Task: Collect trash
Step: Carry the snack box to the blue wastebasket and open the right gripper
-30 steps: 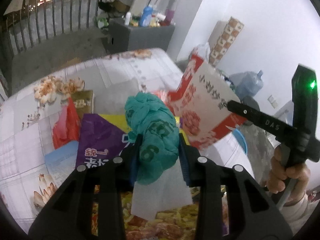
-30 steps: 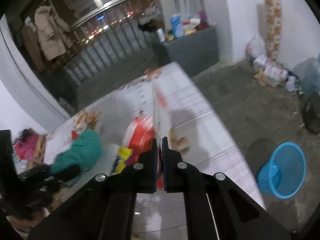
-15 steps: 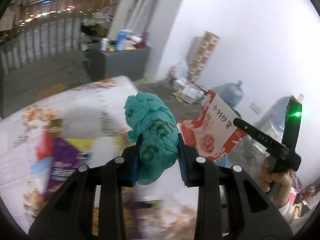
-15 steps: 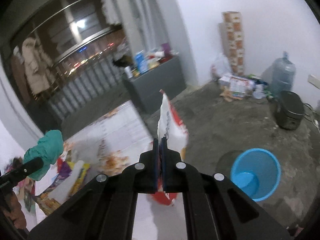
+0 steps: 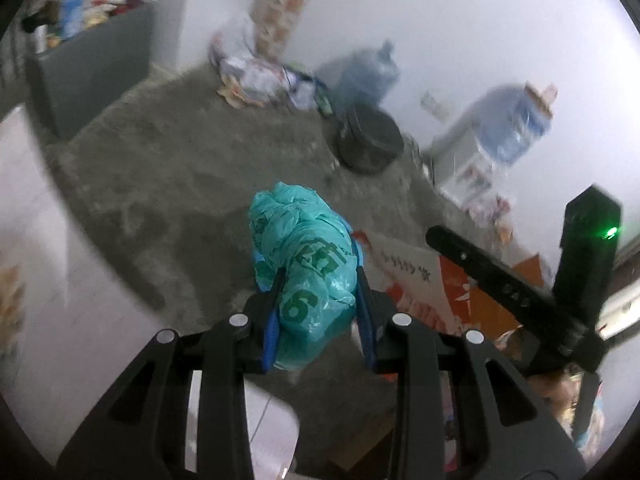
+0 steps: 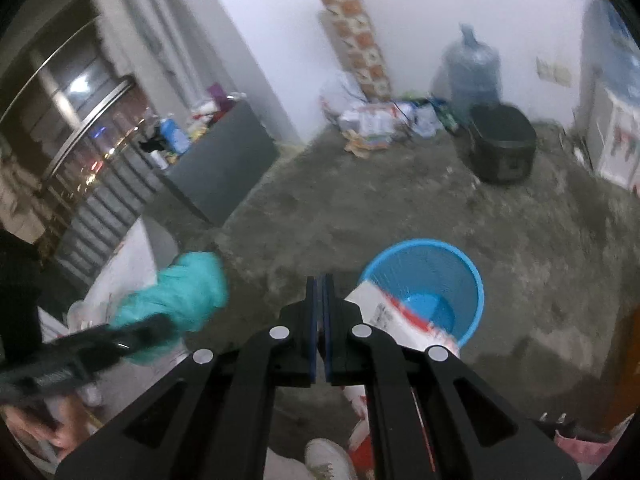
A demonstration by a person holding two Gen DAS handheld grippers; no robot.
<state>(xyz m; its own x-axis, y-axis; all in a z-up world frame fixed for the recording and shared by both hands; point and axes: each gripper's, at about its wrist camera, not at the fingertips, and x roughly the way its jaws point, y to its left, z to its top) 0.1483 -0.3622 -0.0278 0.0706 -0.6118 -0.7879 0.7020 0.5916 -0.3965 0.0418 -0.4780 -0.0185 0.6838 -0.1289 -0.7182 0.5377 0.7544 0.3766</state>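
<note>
My left gripper (image 5: 316, 284) is shut on a crumpled teal plastic bag (image 5: 308, 264) and holds it over the concrete floor. The bag also shows in the right wrist view (image 6: 176, 300). My right gripper (image 6: 319, 292) has its jaws nearly together; a red-and-white snack bag (image 6: 396, 316) lies just right of the fingers, over the rim of the blue mesh trash basket (image 6: 444, 264). I cannot tell whether the jaws still pinch it. The snack bag also shows in the left wrist view (image 5: 424, 284), beside the right gripper (image 5: 444, 240).
A black rice cooker (image 6: 502, 148), a water jug (image 6: 472, 72) and a pile of litter (image 6: 376, 120) stand by the far wall. A grey cabinet (image 6: 224, 172) is at the left. The floral table edge (image 5: 24, 216) is at the left.
Both grippers swung right, away from the table and over the floor. The basket is now close under the right gripper, and the snack bag has tipped from upright to lying over its rim.
</note>
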